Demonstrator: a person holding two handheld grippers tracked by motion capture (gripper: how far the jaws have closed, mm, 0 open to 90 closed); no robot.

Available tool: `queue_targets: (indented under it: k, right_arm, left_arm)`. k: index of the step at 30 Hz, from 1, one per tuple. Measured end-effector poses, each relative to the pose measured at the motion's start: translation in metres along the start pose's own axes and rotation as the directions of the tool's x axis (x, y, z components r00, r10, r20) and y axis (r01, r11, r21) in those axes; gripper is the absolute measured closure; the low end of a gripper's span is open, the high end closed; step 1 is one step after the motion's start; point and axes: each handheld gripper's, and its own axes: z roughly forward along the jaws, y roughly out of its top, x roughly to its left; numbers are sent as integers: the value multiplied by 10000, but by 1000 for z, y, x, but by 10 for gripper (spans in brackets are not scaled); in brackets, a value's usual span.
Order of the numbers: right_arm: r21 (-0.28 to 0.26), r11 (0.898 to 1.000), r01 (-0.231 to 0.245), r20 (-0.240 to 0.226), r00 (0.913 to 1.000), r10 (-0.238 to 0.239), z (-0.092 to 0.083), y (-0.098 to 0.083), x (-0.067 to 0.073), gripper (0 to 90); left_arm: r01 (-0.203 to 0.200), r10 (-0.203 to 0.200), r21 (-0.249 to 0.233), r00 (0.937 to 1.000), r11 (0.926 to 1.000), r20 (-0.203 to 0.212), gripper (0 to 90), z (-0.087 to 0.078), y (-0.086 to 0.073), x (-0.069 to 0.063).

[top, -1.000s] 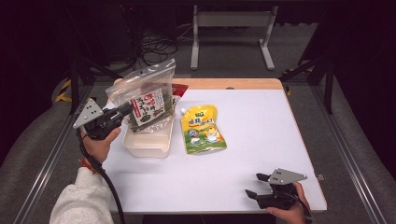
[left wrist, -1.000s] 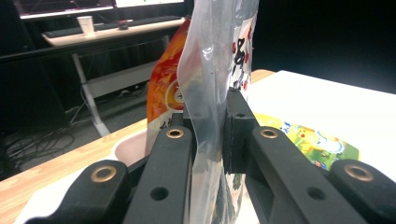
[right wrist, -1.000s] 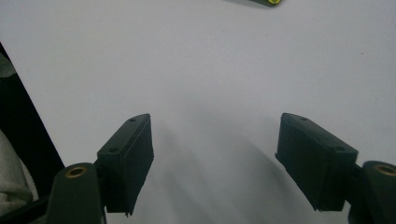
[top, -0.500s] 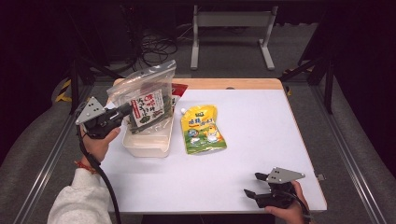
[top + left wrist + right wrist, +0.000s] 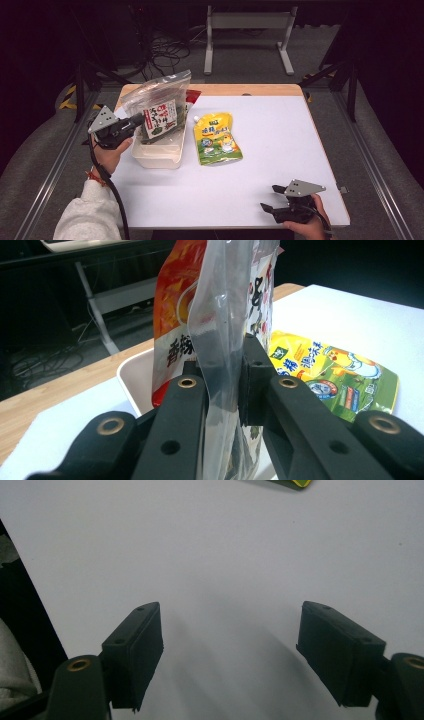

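Note:
A clear plastic snack bag with a dark printed label stands tilted in a white tub at the table's left. My left gripper is shut on the bag's left edge; in the left gripper view its jaws pinch the clear film, with a red-orange packet behind it. A yellow-green spouted pouch lies flat on the white table beside the tub. Near the table's front right edge my right gripper rests low and open, with bare table between its fingers.
The white table has a wooden strip along its far edge. A metal stand and cables lie on the floor beyond. Rails run along both sides of the table.
The left hand and the bag have shifted only slightly. The right gripper has stayed in place.

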Motion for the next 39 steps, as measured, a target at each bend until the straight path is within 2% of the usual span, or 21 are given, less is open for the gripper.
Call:
queue_targets:
  k: [9, 19, 27, 28, 29, 30, 31, 35, 39]
  right_arm:
    - [51, 10000, 73, -9, 10000, -73, 1, 1, 0, 258]
    - [70, 9998, 187, -16, 9998, -187, 3, 3, 1, 258]
    - [92, 9995, 296, -35, 9996, -296, 5, 5, 1, 258]
    - [87, 9995, 315, -38, 9995, -315, 5, 5, 1, 258]
    - [87, 9995, 315, -38, 9995, -315, 5, 5, 1, 258]
    - [75, 9995, 316, -39, 9995, -315, 5, 6, 1, 258]
    - [61, 9994, 335, -34, 9994, -335, 5, 6, 1, 258]
    - [27, 9995, 318, -32, 9995, -318, 5, 6, 0, 258]
    - [59, 9994, 348, -62, 9994, -348, 6, 7, 0, 258]
  left_arm:
    - [185, -184, -73, 9998, 9998, 59, 825, -2, -6, 4]
    - [534, -522, -421, 9982, 9977, 282, 819, -3, -15, 8]
    - [551, -541, -392, 9982, 9977, 277, 796, -3, -17, 6]
    - [406, -407, 124, 9991, 9991, 123, 776, -1, -18, 6]
    - [279, -281, 127, 9995, 9995, 107, 776, 0, -19, 5]
    - [490, -490, -71, 9988, 9988, 60, 775, -1, -20, 5]
    - [490, -490, -71, 9988, 9988, 60, 776, -1, -20, 5]
    - [243, -243, 64, 9997, 9997, -66, 774, -1, -18, 2]
    - [430, -430, 9, 9991, 9991, 59, 770, -1, -20, 3]
